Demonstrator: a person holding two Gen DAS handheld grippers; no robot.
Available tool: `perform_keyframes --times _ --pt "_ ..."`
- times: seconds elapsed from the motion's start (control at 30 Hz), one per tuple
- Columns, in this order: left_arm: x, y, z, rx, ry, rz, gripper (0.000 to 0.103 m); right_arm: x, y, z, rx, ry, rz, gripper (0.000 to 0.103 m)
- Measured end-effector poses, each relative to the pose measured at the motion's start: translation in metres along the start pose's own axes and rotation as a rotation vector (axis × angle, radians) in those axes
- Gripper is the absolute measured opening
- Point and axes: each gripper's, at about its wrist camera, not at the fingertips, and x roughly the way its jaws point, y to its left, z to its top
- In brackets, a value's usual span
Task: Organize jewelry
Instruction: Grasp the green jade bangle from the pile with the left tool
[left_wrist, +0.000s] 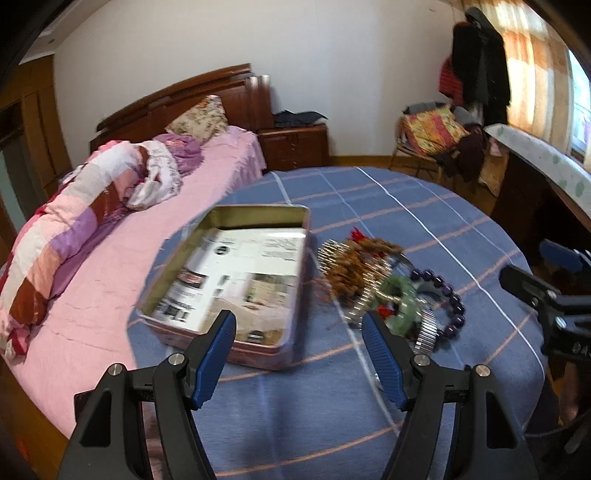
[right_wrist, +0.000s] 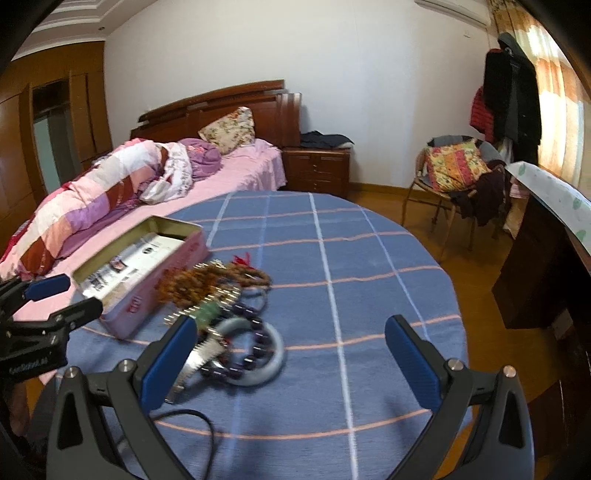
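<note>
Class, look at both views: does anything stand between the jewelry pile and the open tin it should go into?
Nothing visible does. The jewelry pile lies on the blue cloth right beside the open tin, whose near wall faces it; both grippers hover open.

Motion smears both my views, so the print on the white paper sheet (left_wrist: 240, 273) lining the open pink metal tin (left_wrist: 236, 350) cannot be read. The tangled heap of jewelry (left_wrist: 388, 288) beside the tin is too blurred for me to count its pieces. My left finger (right_wrist: 166, 358) on the right wrist view covers part of the silver stretch watch band (right_wrist: 195, 360). The dark purple bead bracelet (right_wrist: 255, 349) overlaps the pale grey bangle ring (right_wrist: 275, 363), hiding part of its rim. A thin black cable (right_wrist: 199, 417) runs off the bottom edge.
</note>
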Motion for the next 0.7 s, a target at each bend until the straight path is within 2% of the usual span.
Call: perform_keyframes --times 0.23,0.37,0.5,0.53,0.6,0.7 --pt "0.023 -0.033 0.006 0.042 0.008 -0.063 0.071 0.015 -0.025 -0.006 0.041 0.054 -0.031 0.103" --pt "0.039 -0.05 0.012 0.054 0.021 -0.112 0.071 0.012 -0.025 -0.006 0.036 0.052 -0.03 0.103" --pt "0.057 -0.059 0.01 0.081 0.053 -0.128 0.07 0.013 -0.027 -0.007 0.029 0.046 -0.026 0.103" --pt "0.06 -0.061 0.008 0.081 0.064 -0.134 0.065 0.013 -0.028 -0.007 0.031 0.048 -0.024 0.103" --pt "0.068 -0.06 0.007 0.08 0.09 -0.164 0.02 0.016 -0.026 -0.008 0.034 0.053 -0.02 0.103" --pt "0.065 -0.057 0.008 0.076 0.072 -0.189 0.018 0.018 -0.024 -0.009 0.024 0.059 -0.017 0.103"
